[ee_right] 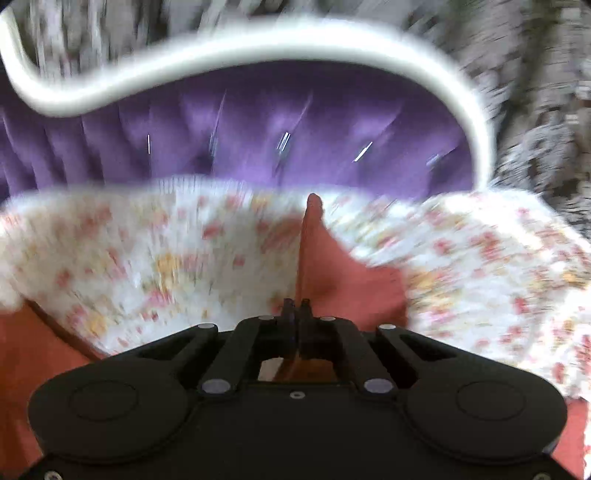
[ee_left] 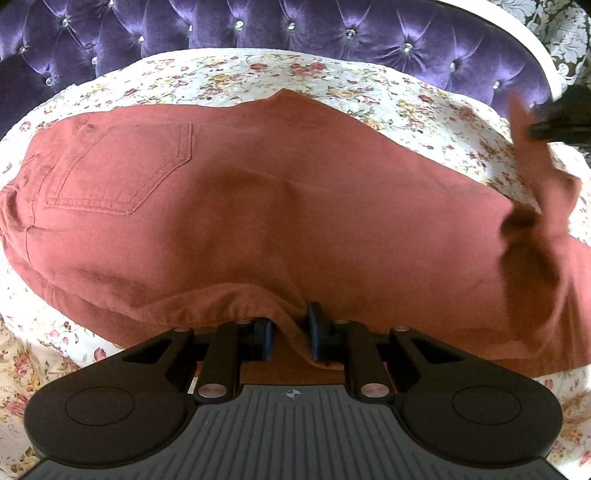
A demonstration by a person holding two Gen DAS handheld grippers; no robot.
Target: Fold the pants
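Rust-red pants (ee_left: pixel 258 203) lie spread across a floral bedsheet (ee_left: pixel 258 74), with a back pocket (ee_left: pixel 122 170) showing at the left. My left gripper (ee_left: pixel 291 332) is at the near edge, its blue pads shut on a raised fold of the fabric. At the far right the leg end is lifted off the bed, with my right gripper (ee_left: pixel 557 122) seen as a dark blur on it. In the blurred right wrist view, the right gripper (ee_right: pixel 295 306) is shut on a thin upright edge of the pants (ee_right: pixel 332 273).
A purple tufted headboard (ee_left: pixel 295 26) with a white curved frame (ee_right: pixel 258 40) runs along the far side of the bed. Patterned wallpaper (ee_left: pixel 569 37) is behind it. Floral sheet (ee_right: pixel 147 258) shows all around the pants.
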